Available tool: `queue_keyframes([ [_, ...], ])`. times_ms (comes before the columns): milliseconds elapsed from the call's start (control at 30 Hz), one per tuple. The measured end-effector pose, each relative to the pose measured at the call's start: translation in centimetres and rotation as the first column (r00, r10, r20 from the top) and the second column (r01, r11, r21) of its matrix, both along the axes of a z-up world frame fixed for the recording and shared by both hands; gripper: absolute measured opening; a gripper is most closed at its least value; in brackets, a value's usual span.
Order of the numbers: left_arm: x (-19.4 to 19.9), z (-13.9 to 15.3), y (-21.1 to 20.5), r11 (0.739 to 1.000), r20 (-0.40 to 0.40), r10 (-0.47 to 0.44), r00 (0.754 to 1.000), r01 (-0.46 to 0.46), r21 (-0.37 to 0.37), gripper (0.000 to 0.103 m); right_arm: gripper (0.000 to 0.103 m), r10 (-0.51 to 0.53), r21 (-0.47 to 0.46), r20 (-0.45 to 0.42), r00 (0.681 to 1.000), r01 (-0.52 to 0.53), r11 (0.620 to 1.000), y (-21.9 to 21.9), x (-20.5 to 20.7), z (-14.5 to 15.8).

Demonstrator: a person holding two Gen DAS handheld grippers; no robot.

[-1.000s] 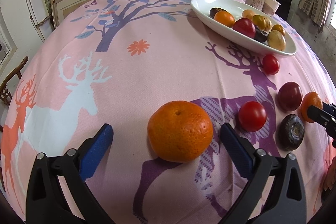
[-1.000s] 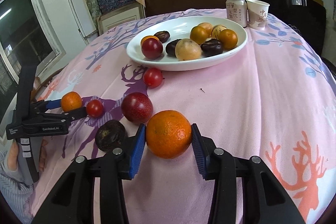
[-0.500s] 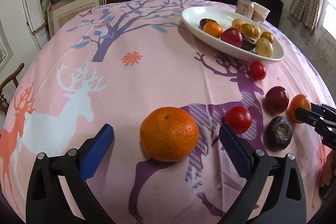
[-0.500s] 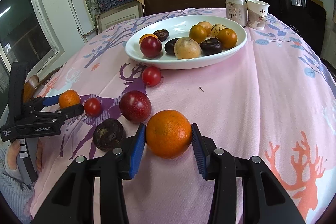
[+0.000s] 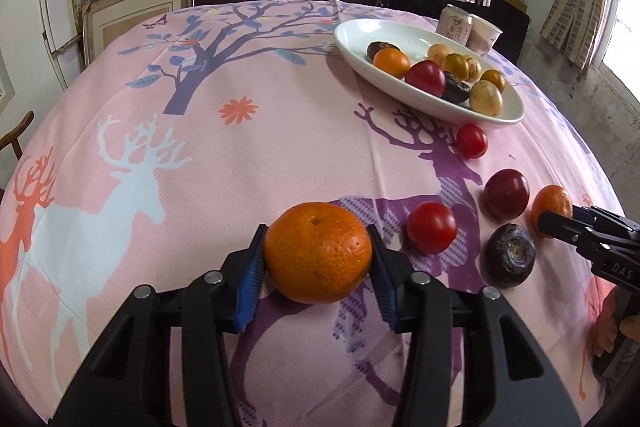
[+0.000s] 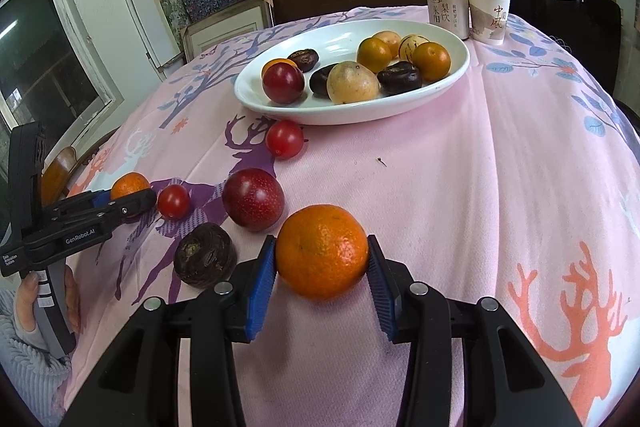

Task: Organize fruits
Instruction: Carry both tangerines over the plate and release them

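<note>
With eight or so fruits already in the oval white ceramic dish (image 6: 448, 83), six remain on the pink deer-print tablecloth (image 6: 460, 187) (two being round orange mandarins): the left gripper (image 5: 317, 253) is closing on one mandarin (image 5: 318, 251), the right gripper (image 6: 322, 259) clamps the other (image 6: 322, 253).
</note>
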State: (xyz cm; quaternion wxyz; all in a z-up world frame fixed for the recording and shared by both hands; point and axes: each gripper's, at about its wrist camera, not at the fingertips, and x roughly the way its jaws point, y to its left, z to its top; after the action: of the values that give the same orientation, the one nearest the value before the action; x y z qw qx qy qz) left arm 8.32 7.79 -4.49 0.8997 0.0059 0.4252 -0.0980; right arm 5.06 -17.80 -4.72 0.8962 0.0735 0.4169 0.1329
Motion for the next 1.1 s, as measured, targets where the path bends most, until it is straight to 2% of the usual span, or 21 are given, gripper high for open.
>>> queue_keyframes([
  [133,-0.7,0.6,-0.6,1.000,0.035,-0.015,0.999,0.015,0.008,0.047,0.044,0.001,0.011,0.010,1.000,-0.001,1.000,-0.2,-0.1,0.2],
  [400,-2.2,2.4,-2.7,0.997,0.095,-0.075,0.993,0.074,0.008,0.047,0.044,-0.007,0.021,0.090,0.996,0.005,1.000,-0.5,-1.1,1.7],
  [567,-1.3,3.5,-3.6,0.995,0.100,-0.102,0.990,0.102,-0.002,0.047,0.044,-0.019,0.054,0.126,0.992,0.013,0.998,-1.3,-1.6,2.8],
  [667,1.1,4.6,-4.0,0.994,0.092,-0.103,0.990,0.106,-0.032,0.047,0.044,-0.030,0.097,0.122,0.992,0.018,0.995,-2.3,-0.4,3.9],
  [867,7.9,7.3,-6.0,0.994,0.120,-0.089,0.989,0.096,-0.049,0.047,0.044,-0.038,0.059,0.155,0.987,0.029,0.998,-2.6,5.6,7.3],
  [933,10.5,7.4,-6.9,0.993,0.114,-0.088,0.990,0.095,-0.063,0.047,0.044,-0.043,0.051,0.173,0.984,0.035,0.998,-2.1,8.4,7.9],
  [1067,14.9,6.7,-8.3,0.993,0.100,-0.075,0.992,0.084,-0.087,0.047,0.044,-0.068,0.098,0.156,0.985,0.053,0.994,-1.4,14.1,7.4],
  [1100,15.8,6.4,-8.6,0.992,0.092,-0.076,0.993,0.085,-0.095,0.050,0.045,-0.077,0.100,0.149,0.986,0.063,0.993,-1.3,15.2,7.2],
])
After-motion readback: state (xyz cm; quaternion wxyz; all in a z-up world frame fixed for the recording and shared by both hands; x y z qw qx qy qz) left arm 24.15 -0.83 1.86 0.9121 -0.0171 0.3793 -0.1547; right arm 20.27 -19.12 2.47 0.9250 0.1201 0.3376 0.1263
